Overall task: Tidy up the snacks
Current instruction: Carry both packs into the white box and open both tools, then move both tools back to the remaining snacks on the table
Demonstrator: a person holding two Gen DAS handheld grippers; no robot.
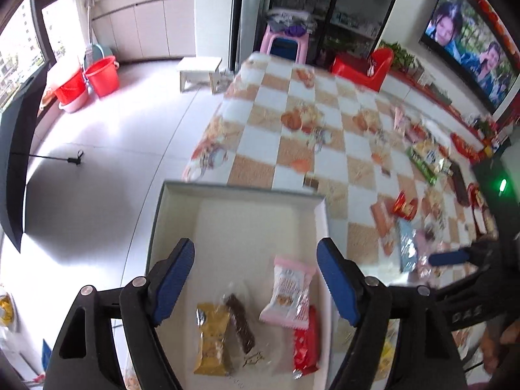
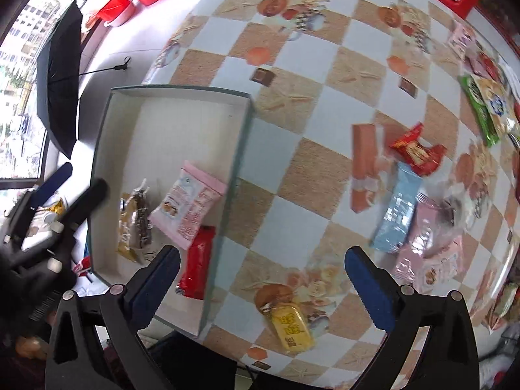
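Note:
A white box (image 1: 240,191) (image 2: 182,92) sits at the table's near left edge. It holds a pink packet (image 1: 289,295) (image 2: 190,204), a red packet (image 1: 305,341) (image 2: 196,266), a yellow packet (image 1: 213,341) (image 2: 125,230) and a brown bar (image 1: 240,321) (image 2: 141,224). My left gripper (image 1: 256,253) is open and empty above the box. My right gripper (image 2: 261,260) is open and empty above the table to the right of the box. A small yellow packet (image 2: 292,325) lies just below it. Loose snacks lie to the right: a light blue packet (image 2: 396,208), a pink packet (image 2: 425,253), a red packet (image 2: 416,149) and an orange bar (image 2: 362,165).
More snacks, among them a green packet (image 2: 477,110) (image 1: 422,162), lie along the table's far right. The checkered tablecloth (image 2: 292,65) covers the table. On the floor to the left stand red buckets (image 1: 100,74), an open black umbrella (image 1: 19,162) and a white stool (image 1: 198,71).

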